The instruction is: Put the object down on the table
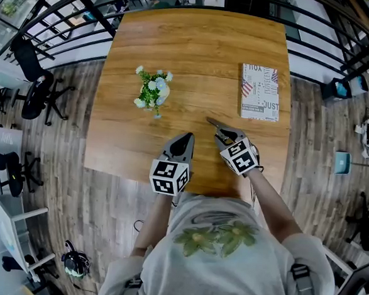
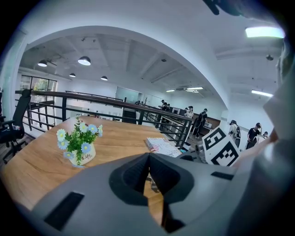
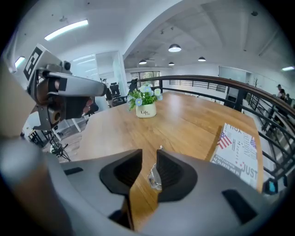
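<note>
Nearest the wearer, the left tool is hovering over the near edge of the desk, its jaws pressed together at the tips and carrying nothing. Just beside it, the right tool is pointing down at the desktop with its jaws spread. A small silvery object is showing in the gap, close against one pad. It appears to be lying on the wood rather than being pinched, though whether it is touching that pad cannot be told. In the head view the same object is reading as a thin dark sliver just ahead of the right tool's tips. Judged from this, the put-down is reaching its closing stage: the release is looking complete. The next move is calling for a clean lift straight away, so that the pad is not dragging the light piece along. Farther across, a small pot of blue and white flowers is standing to the left and a flag-printed book is lying flat to the right, both well apart from the object and blocking nothing. Beyond the far edge a black railing is curving round, with office chairs standing on the floor at the left.
</note>
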`<state>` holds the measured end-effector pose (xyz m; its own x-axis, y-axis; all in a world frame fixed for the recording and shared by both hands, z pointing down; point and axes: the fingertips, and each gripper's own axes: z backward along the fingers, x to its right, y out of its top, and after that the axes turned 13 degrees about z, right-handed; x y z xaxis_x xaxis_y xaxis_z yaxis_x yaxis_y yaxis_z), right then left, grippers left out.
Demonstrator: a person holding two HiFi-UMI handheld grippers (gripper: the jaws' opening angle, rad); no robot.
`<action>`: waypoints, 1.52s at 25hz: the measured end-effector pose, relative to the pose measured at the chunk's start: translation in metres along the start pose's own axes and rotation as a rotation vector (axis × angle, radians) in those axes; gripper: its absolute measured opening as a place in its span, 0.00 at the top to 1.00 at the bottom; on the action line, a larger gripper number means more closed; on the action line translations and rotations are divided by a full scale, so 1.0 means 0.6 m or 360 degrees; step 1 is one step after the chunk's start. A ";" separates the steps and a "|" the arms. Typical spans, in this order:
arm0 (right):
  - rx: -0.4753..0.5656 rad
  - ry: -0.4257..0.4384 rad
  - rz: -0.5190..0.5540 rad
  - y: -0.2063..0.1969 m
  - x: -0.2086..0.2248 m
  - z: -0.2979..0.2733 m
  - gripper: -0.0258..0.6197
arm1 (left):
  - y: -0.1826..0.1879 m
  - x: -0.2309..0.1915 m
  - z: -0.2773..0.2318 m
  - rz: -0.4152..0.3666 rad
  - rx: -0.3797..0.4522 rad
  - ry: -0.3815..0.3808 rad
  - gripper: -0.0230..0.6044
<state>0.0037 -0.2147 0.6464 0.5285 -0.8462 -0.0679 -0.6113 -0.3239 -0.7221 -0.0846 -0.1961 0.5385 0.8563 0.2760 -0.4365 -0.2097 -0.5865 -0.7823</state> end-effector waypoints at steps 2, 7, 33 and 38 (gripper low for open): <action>0.0054 -0.0046 -0.0052 0.016 0.008 0.021 0.81 | 0.006 0.003 0.003 -0.0006 0.0018 -0.0007 0.94; 0.0223 -0.0142 -0.0131 0.058 0.019 0.073 0.92 | 0.015 0.024 0.007 -0.0030 0.0044 -0.0046 0.94; 0.0580 -0.0292 -0.0068 0.132 -0.013 0.241 0.95 | 0.006 0.138 0.031 -0.0122 0.0076 -0.0248 0.94; 0.0576 -0.0298 -0.0053 0.129 -0.021 0.249 0.95 | 0.007 0.143 0.036 -0.0131 0.0085 -0.0249 0.94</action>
<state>0.0379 -0.1660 0.4887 0.6630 -0.7354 -0.1402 -0.3629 -0.1519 -0.9194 -0.0225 -0.1584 0.4880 0.7887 0.4388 -0.4307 -0.1705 -0.5170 -0.8388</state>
